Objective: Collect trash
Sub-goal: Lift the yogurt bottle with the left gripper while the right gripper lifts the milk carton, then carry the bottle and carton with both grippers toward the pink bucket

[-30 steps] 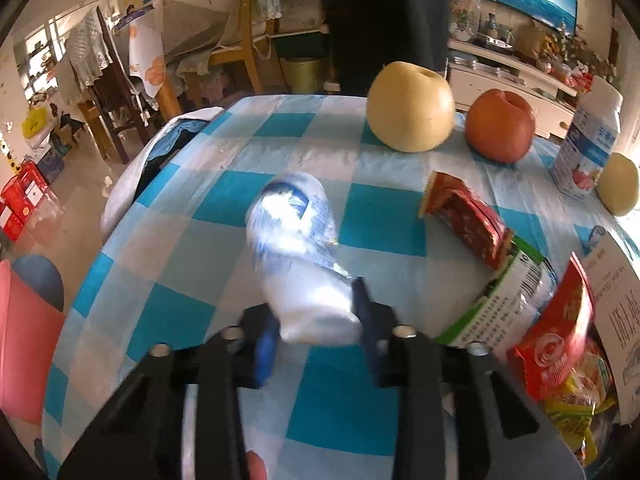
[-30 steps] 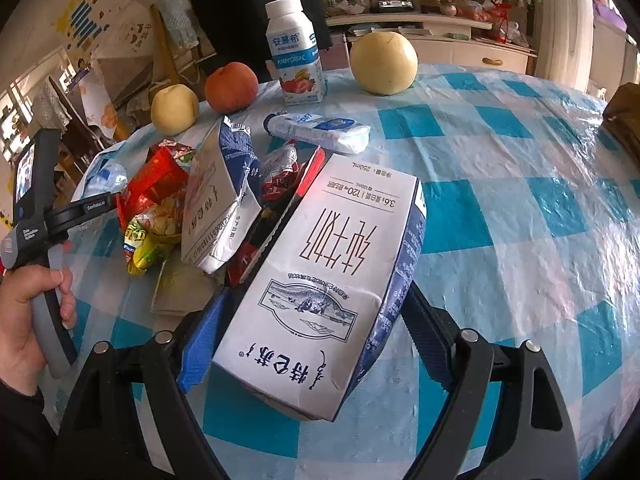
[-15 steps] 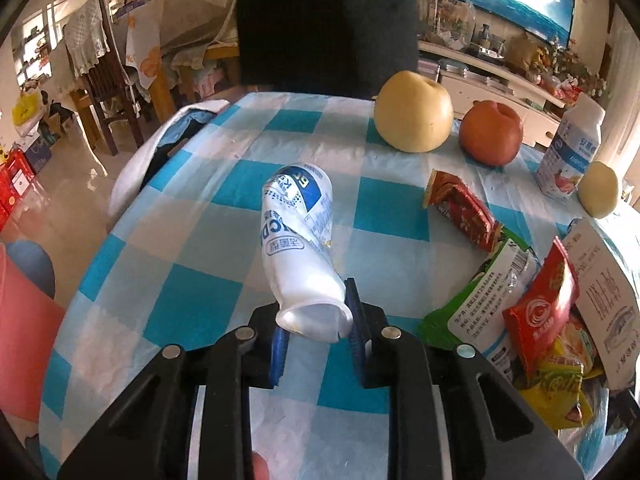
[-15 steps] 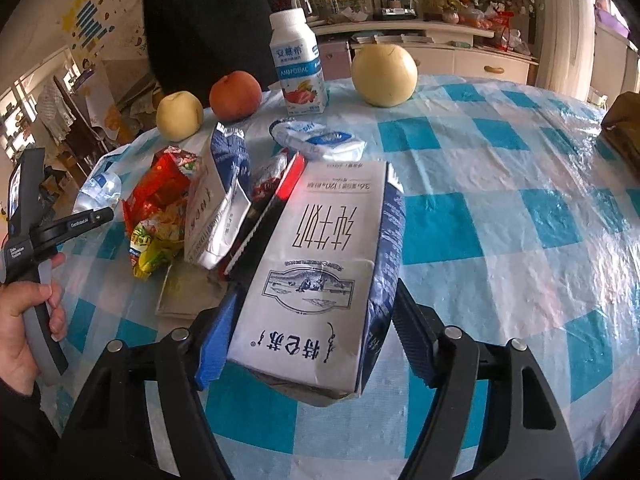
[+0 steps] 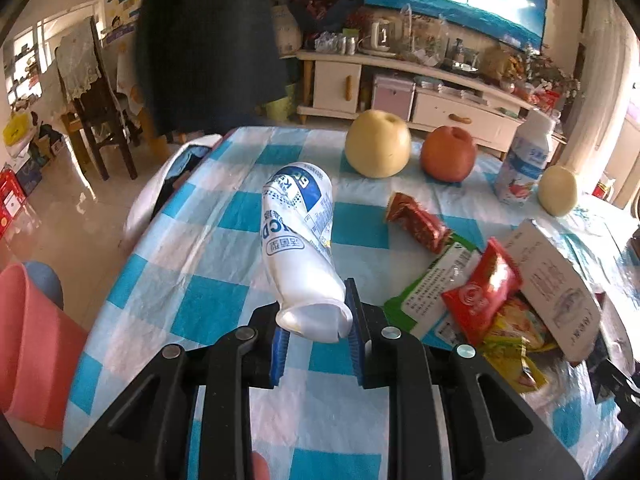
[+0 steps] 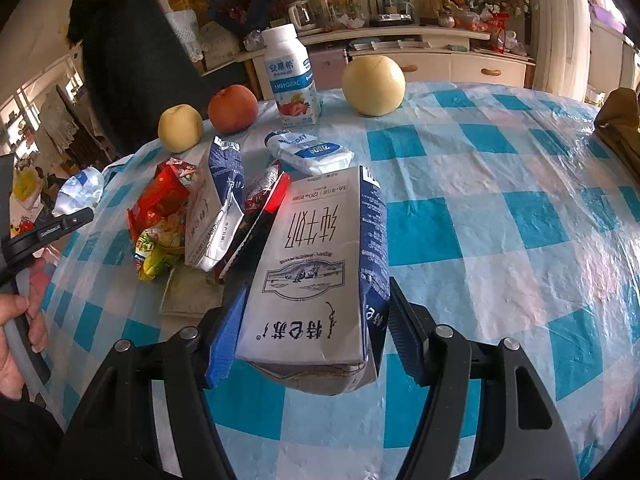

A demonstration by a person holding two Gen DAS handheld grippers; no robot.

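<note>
My left gripper is shut on a crushed white-and-blue yogurt bottle and holds it above the checked table; the bottle also shows at the left of the right wrist view. My right gripper is shut on a white-and-blue milk carton, lifted off the table. A heap of trash lies between: red snack wrappers, a green-white packet, a second milk carton and a flat milk pouch.
Two pears, an apple and an upright yogurt drink bottle stand at the far edge. A pink bin sits left of the table. A dark-clothed person and a chair are behind.
My left gripper has lifted the crushed bottle and tilted up, bringing the room into view. My right gripper has raised the milk carton slightly and keeps its hold.
</note>
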